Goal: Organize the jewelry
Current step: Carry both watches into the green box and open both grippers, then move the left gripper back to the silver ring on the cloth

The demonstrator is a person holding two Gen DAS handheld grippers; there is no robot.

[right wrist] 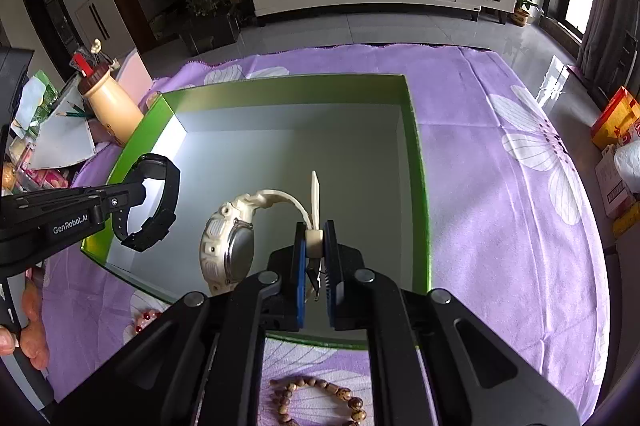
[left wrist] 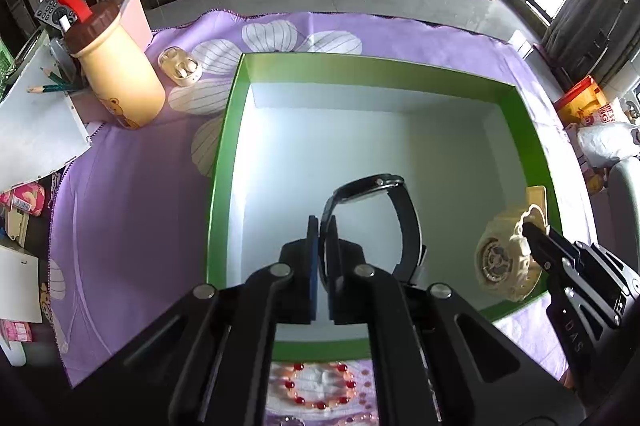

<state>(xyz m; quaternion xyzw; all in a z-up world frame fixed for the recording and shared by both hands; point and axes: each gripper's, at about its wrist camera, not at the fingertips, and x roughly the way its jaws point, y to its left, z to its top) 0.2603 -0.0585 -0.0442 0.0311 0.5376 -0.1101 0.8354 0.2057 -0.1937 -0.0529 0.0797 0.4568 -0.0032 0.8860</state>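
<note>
A green box (left wrist: 228,129) with a white floor lies open on the purple cloth; it also shows in the right wrist view (right wrist: 418,161). My left gripper (left wrist: 323,226) is shut on the strap of a black watch (left wrist: 400,209) and holds it over the box; the black watch also shows in the right wrist view (right wrist: 160,201). My right gripper (right wrist: 316,230) is shut on the strap of a cream watch (right wrist: 228,250) and holds it over the box's near right part; the cream watch also shows in the left wrist view (left wrist: 504,258). A red bead bracelet (left wrist: 320,386) and a brown bead bracelet (right wrist: 320,398) lie on the cloth before the box.
A cream bottle with a brown lid (left wrist: 116,73) and an open earbud case (left wrist: 180,65) stand left of the box. Papers and pencils (left wrist: 36,121) crowd the left edge. Boxes and bags (right wrist: 616,145) sit beyond the cloth at right.
</note>
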